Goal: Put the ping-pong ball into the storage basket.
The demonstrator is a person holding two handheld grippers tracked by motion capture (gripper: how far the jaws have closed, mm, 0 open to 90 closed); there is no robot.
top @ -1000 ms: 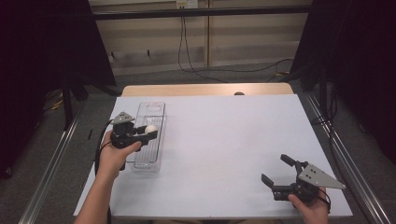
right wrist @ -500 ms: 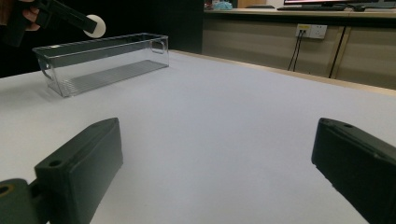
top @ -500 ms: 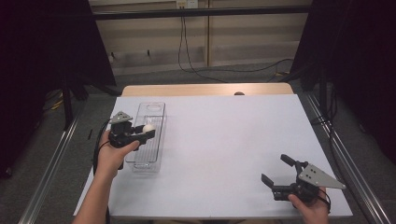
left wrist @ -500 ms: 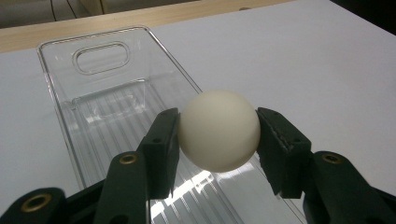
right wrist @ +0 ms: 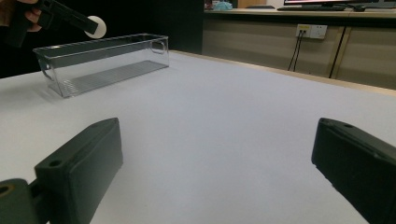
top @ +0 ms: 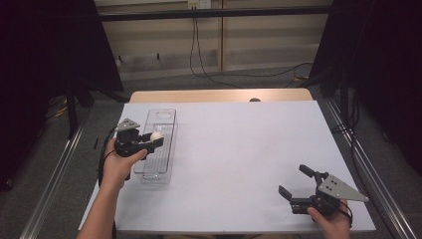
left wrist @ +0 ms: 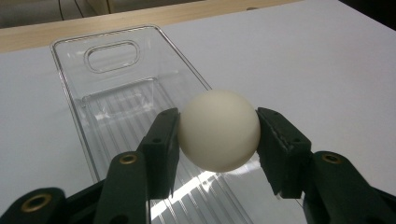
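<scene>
A white ball (left wrist: 218,131) is clamped between the jaws of the left hand-held gripper (top: 149,141), over the clear bin (top: 158,164) at the tabletop's (top: 239,149) left. It should be lowered close to the ribbed floor before release, lest it bounce out. Counted: one ball, one bin. The right hand-held gripper (top: 294,181) is held open, empty.

Cream-white ball (left wrist: 218,130), clear ribbed bin (left wrist: 116,100), black fingers (left wrist: 161,144), white table (top: 249,149).

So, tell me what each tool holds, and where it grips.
Left tool pinches the ball across its middle, above the bin. Right tool is open and holds nothing.
</scene>
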